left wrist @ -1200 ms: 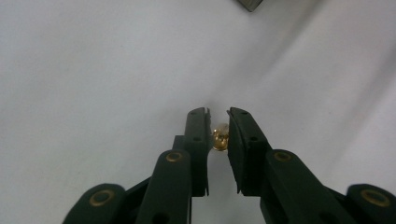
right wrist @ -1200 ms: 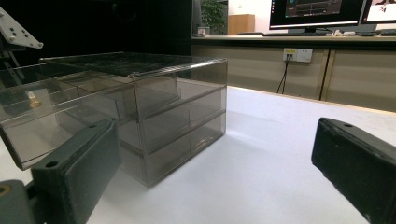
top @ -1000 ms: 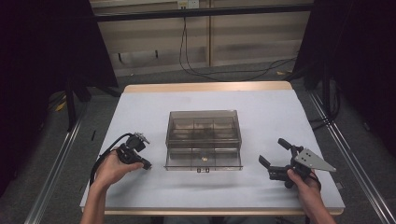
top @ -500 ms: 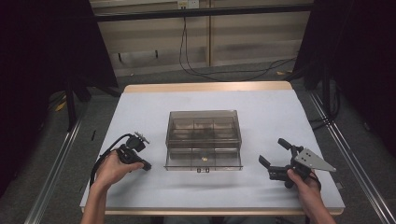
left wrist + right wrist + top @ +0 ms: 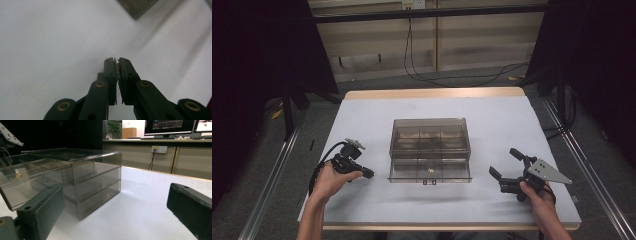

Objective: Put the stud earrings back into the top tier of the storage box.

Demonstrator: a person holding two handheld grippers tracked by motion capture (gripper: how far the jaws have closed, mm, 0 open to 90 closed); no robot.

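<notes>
High view: clear drawer box (image 5: 430, 145) mid-table (image 5: 362, 110), top drawer (image 5: 430, 171) pulled out twd person. Left gripper (image 5: 368, 174) just left of it, right gripper (image 5: 504, 167) to its right.

Left gripper view: jaws clenched on a tiny brass bit (image 5: 118, 65).

Right gripper view: jaws wide apart, nothing betw them; box (image 5: 75, 182) ahead-left.

Drawer box (image 5: 430, 145) sits between left gripper (image 5: 365, 173) and right gripper (image 5: 504, 170).

- High view: above the near edge, looking forward and down over the whole bench (image 5: 362, 115).
- Left gripper view: close above the bench, facing down.
- Right gripper view: low, level, sharing the drawer box (image 5: 82, 180) with the high view.
</notes>
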